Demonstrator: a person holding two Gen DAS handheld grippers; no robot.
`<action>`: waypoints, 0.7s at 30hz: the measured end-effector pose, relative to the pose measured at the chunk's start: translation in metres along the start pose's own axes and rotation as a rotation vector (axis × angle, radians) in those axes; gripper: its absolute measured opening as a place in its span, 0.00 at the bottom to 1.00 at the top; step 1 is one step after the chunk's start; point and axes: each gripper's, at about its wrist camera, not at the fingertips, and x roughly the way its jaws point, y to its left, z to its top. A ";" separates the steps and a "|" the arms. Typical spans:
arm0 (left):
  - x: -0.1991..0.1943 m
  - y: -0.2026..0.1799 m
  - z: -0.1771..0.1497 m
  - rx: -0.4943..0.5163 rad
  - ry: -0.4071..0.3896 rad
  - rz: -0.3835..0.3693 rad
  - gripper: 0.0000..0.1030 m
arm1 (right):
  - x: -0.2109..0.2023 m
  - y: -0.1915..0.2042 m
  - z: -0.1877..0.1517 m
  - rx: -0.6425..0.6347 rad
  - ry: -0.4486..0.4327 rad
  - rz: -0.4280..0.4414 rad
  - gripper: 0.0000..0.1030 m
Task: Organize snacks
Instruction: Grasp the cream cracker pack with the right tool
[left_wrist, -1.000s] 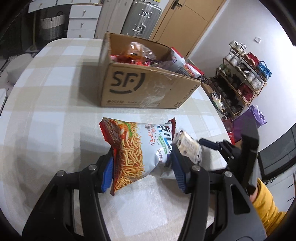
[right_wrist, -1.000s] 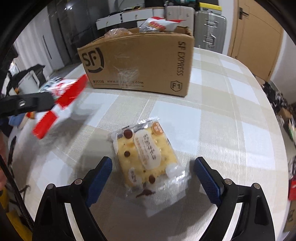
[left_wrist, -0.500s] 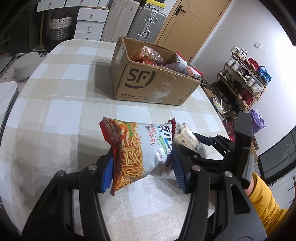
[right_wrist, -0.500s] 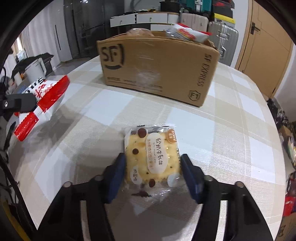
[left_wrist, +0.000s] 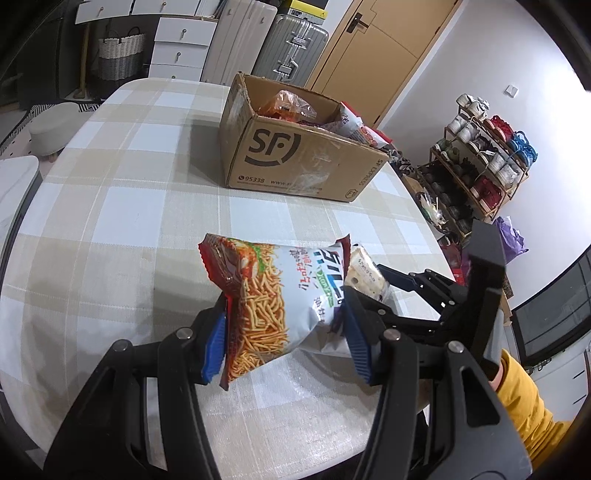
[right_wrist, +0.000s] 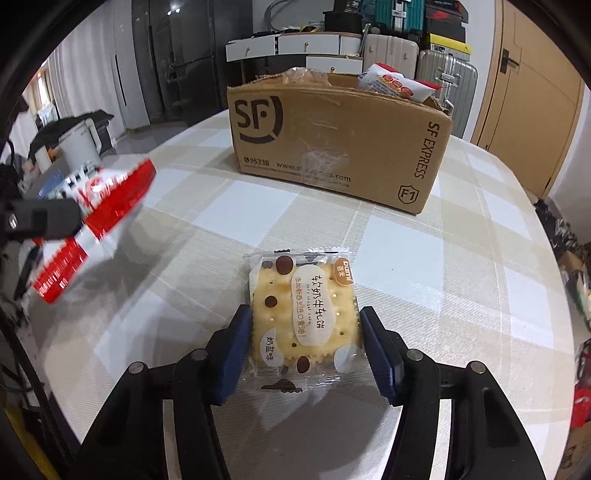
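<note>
You have two grippers (left_wrist: 284, 339) (right_wrist: 306, 354), one noodle-snack bag (left_wrist: 273, 291), one cracker pack (right_wrist: 303, 317), one cardboard box (right_wrist: 340, 144), one desk (right_wrist: 461, 266).

Red-and-white noodle snack bag (left_wrist: 273, 295) between blue pads (left_wrist: 214, 343); yellow, brown-dotted cracker pack (right_wrist: 303, 317); brown cardboard box (right_wrist: 332, 136) ahead on beige-and-white checked tablecloth (left_wrist: 122, 206).

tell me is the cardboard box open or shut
Open. The cardboard box has no flaps over its top, and snack bags show inside it, one poking above the rim.
</note>
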 end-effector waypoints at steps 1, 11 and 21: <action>0.000 0.000 -0.001 0.000 0.000 -0.001 0.51 | -0.002 0.001 0.000 0.013 -0.002 0.013 0.57; -0.018 -0.010 -0.001 0.016 -0.034 -0.002 0.51 | -0.043 0.010 0.012 0.132 -0.091 0.171 0.57; -0.053 -0.029 0.014 0.066 -0.104 0.024 0.51 | -0.099 0.013 0.033 0.195 -0.201 0.285 0.57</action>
